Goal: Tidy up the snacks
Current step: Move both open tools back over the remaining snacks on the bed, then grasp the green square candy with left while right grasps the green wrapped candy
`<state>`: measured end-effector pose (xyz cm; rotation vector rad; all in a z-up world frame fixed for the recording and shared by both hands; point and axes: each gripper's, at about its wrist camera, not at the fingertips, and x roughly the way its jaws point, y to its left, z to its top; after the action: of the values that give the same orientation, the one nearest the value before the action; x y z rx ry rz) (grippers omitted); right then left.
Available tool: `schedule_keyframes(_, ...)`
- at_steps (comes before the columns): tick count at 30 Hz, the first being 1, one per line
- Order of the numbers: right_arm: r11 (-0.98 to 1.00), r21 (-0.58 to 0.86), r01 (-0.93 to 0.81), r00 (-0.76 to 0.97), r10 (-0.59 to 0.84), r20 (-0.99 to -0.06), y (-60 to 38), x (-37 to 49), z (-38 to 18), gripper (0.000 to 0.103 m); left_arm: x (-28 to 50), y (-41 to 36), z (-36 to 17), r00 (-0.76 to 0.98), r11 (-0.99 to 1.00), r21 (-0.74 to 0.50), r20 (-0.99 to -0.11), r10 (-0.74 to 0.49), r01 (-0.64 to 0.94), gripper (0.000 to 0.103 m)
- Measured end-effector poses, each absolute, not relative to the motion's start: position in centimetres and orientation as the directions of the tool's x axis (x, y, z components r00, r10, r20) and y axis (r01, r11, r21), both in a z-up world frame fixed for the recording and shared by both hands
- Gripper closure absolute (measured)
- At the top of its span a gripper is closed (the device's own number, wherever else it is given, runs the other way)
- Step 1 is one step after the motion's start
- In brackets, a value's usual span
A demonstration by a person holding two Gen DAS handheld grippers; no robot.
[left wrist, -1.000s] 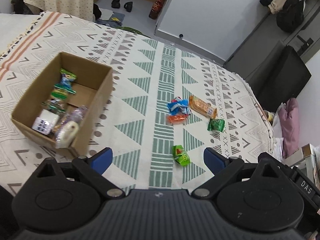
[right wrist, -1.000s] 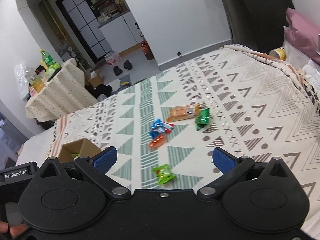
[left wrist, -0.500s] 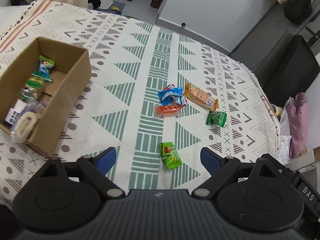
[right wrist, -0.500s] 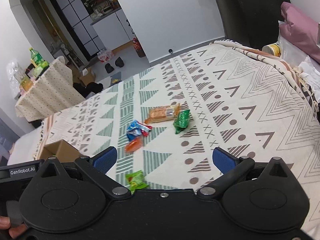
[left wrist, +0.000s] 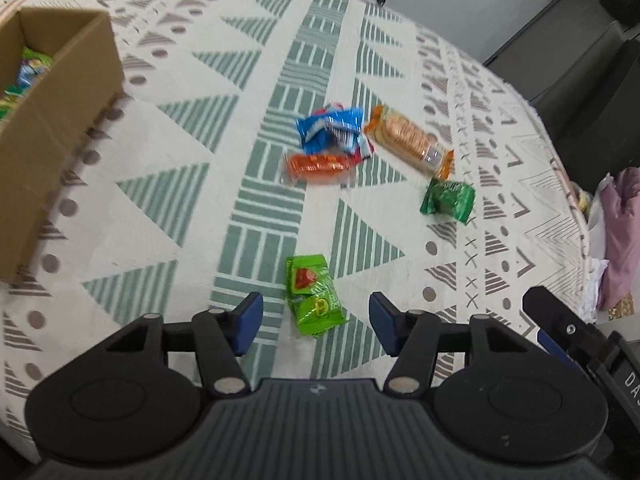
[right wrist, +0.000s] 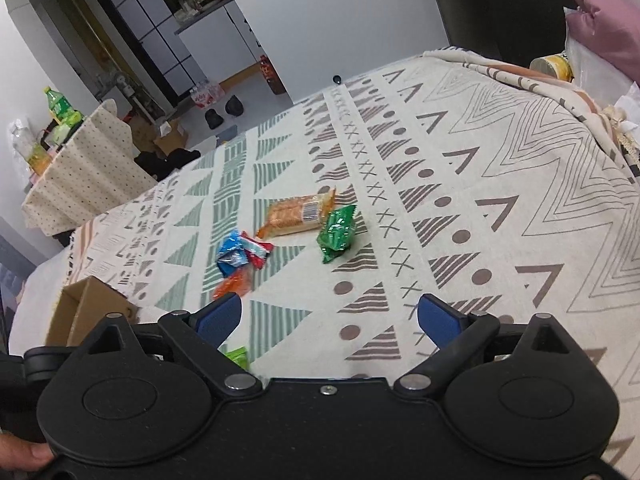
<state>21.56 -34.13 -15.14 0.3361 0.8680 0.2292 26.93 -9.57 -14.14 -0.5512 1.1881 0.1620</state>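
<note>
Patterned cloth (left wrist: 168, 184) covers the broad surface (bed or worktop, cannot tell which) on which everything lies. Cardboard box (left wrist: 52, 128), at ten o'clock in the left wrist view, already holds several snacks. Loose items, largest first: cracker sleeve (left wrist: 408, 140) at one o'clock, stiff but breakable, best taken across its short width; blue wrapper (left wrist: 328, 130) and orange packet (left wrist: 318, 166) touching each other at twelve o'clock; dark green packet (left wrist: 448, 198), near the sleeve's end; light green candy packet (left wrist: 314, 296), nearest. Left gripper (left wrist: 314, 320) stands with jaws spread wide, the candy packet between them, unheld. This packet looks light, soft and slick (foil may slide), so a pinch across its middle seems soundest. Right gripper (right wrist: 328, 316), jaws likewise apart and empty, hovers facing the dark green packet.
</note>
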Motion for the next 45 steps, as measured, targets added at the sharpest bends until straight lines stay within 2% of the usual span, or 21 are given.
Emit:
schedule_keyframes(5, 0.923, 0.38, -0.064, 0.609, 0.338, -0.717, -34.6, 23.2, -16.4, 0.016, 28.5, -10.6, -16.3, 0.339, 0.858, -0.305, -0.926, -0.167, -0.412, 0.053)
schedule_keyframes(10, 0.918, 0.394, -0.054, 0.6, 0.345, -0.722, -35.1, 24.9, -17.5, 0.017, 29.7, -11.0, -18.2, 0.289, 0.856, -0.281, -0.943, -0.162, -0.435, 0.072)
schedule_keyframes(14, 0.915, 0.399, -0.062, 0.59, 0.356, -0.725, -34.8, 26.1, -18.5, 0.021, 30.4, -11.3, -18.1, 0.297, 0.871, -0.258, -0.945, -0.137, -0.417, 0.074)
schedule_keyframes(19, 0.9, 0.432, -0.053, 0.577, 0.381, -0.722, -34.5, 27.6, -19.5, 0.032, 31.4, -10.9, -17.5, 0.309, 0.882, -0.24, -0.944, -0.115, -0.405, 0.075)
schedule_keyframes(35, 0.897, 0.443, -0.014, 0.586, 0.366, -0.723, -33.5, 32.5, -21.1, 0.039, 34.0, -7.9, -14.7, 0.345, 0.888, -0.194, -0.938, -0.043, -0.416, 0.075)
schedule_keyframes(36, 0.893, 0.449, -0.013, 0.579, 0.373, -0.725, -33.5, 33.0, -21.4, 0.042, 34.1, -7.7, -14.4, 0.347, 0.889, -0.193, -0.937, -0.041, -0.416, 0.075)
schedule_keyframes(38, 0.883, 0.468, -0.023, 0.556, 0.4, -0.728, -33.2, 33.5, -22.0, 0.077, 34.2, -7.4, -13.9, 0.353, 0.89, -0.192, -0.935, -0.038, -0.414, 0.075)
schedule_keyframes(39, 0.874, 0.486, -0.031, 0.529, 0.427, -0.733, -33.1, 33.7, -22.2, 0.084, 34.2, -7.2, -13.6, 0.357, 0.89, -0.192, -0.933, -0.035, -0.413, 0.075)
schedule_keyframes(45, 0.858, 0.512, -0.044, 0.543, 0.451, -0.709, -33.4, 31.4, -19.7, 0.086, 33.6, -6.1, -11.8, 0.391, 0.889, -0.211, -0.92, -0.04, -0.406, 0.075)
